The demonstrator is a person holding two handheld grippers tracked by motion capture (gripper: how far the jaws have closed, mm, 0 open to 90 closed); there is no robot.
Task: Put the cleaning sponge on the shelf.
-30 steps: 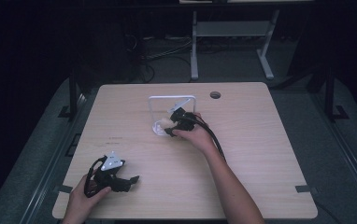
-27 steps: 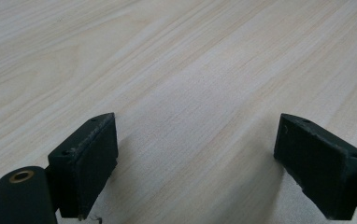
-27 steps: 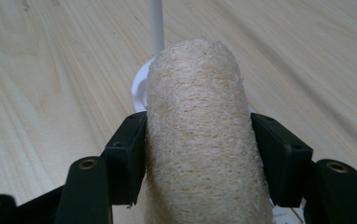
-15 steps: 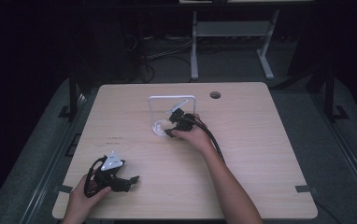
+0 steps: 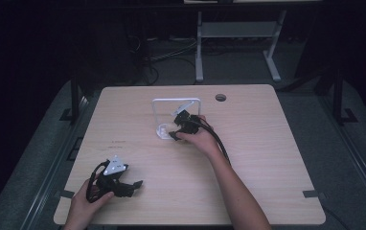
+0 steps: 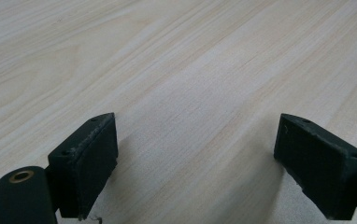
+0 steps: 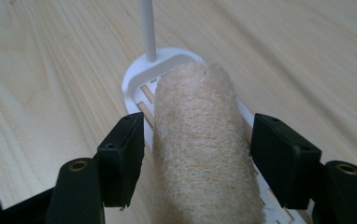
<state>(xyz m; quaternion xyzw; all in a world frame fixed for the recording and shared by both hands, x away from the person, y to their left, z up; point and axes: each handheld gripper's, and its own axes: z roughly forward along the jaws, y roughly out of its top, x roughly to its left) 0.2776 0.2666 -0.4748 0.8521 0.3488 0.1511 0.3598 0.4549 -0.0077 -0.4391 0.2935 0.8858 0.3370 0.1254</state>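
Observation:
A beige, rough-textured roll [image 7: 200,144] lies on the slotted white base [image 7: 137,84] of a white wire stand [image 5: 176,100] at the table's middle. A thin white rod [image 7: 147,28] rises from that base beyond the roll. My right gripper [image 5: 172,135] [image 7: 197,126] is low at the stand's foot, open, one jaw on each side of the roll with a small gap to each. My left gripper [image 5: 135,184] [image 6: 195,135] rests near the front left corner, open, with bare wood between its jaws.
The light wooden table [image 5: 267,143] has a round cable hole [image 5: 221,97] at the back right of the stand. Dark floor and a white frame leg [image 5: 199,48] lie beyond the far edge. Cables trail from both grippers.

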